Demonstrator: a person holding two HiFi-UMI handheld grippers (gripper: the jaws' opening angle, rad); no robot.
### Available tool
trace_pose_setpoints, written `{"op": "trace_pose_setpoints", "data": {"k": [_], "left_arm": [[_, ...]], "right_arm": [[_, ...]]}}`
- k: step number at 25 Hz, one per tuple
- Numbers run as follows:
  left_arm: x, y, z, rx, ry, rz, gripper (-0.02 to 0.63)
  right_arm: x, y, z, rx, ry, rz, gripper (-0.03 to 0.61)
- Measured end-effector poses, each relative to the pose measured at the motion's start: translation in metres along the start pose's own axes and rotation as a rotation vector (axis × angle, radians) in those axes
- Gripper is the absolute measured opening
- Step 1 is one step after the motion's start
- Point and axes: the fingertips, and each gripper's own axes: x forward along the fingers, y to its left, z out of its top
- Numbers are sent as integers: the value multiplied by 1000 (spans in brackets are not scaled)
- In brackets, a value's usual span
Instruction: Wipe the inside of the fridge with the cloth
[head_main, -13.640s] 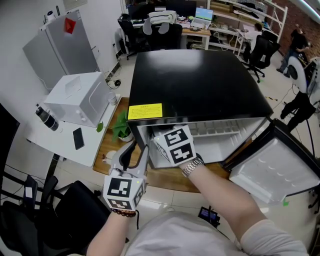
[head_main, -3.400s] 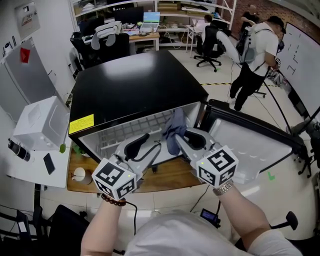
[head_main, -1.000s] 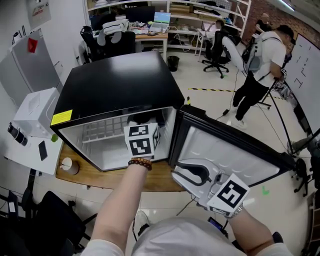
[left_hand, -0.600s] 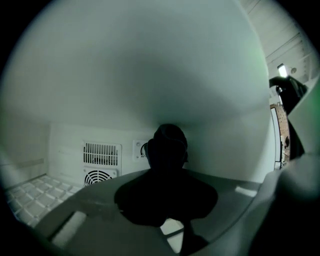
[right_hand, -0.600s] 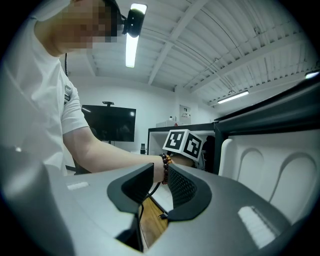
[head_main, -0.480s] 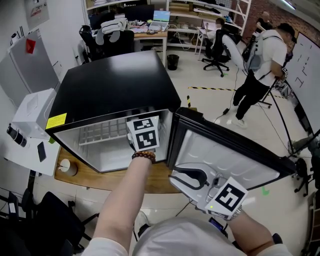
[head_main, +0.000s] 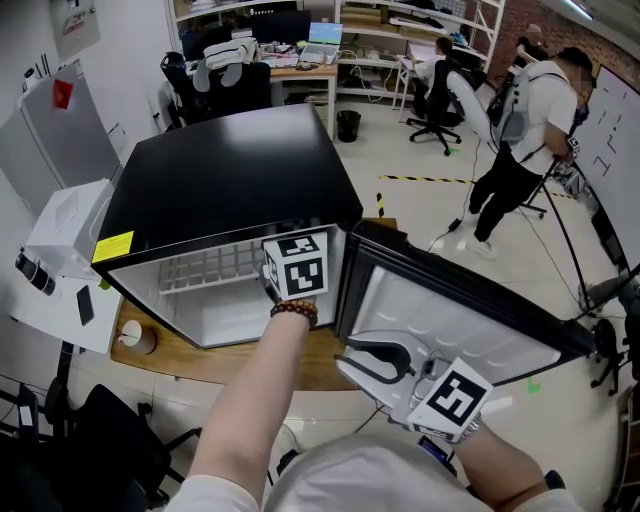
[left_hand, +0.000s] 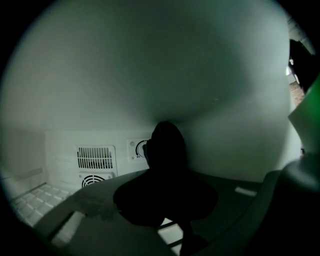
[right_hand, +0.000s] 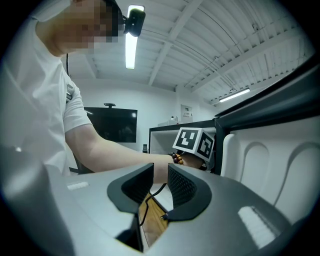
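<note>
Nowhere any readable print. Yellow label (head_main: 113, 245) on the fridge (head_main: 230, 180) top front edge: lettering too small to make out.

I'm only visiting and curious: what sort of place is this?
Probably an office or lab workspace: desks with screens, rolling office chairs and a whiteboard around the small fridge.

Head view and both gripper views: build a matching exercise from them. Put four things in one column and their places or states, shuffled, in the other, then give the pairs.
1. left gripper
2. right gripper
3. fridge door
4. yellow sticker

A. on the black top of the fridge, near a front corner
B. held outside, fingers apart on nothing
C. swung open
D. reaching inside, fingers shut on the dark cloth

Pairs: 1-D; 2-B; 3-C; 4-A
</note>
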Motion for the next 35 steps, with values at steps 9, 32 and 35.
{"op": "trace_pose_setpoints", "data": {"k": [9,32,35], "left_arm": [[3,-4,-8,-2,90,-22,72],[-34,-38,-4,1,-4,-260,66],[-39,-41,-5,-9,-12,-278,66]], "right_arm": [[-9,0,0,-19,-8,2,92],[-13,23,-5,20,-10,1,92],[-11,27,-5,12,-12,8,92]]}}
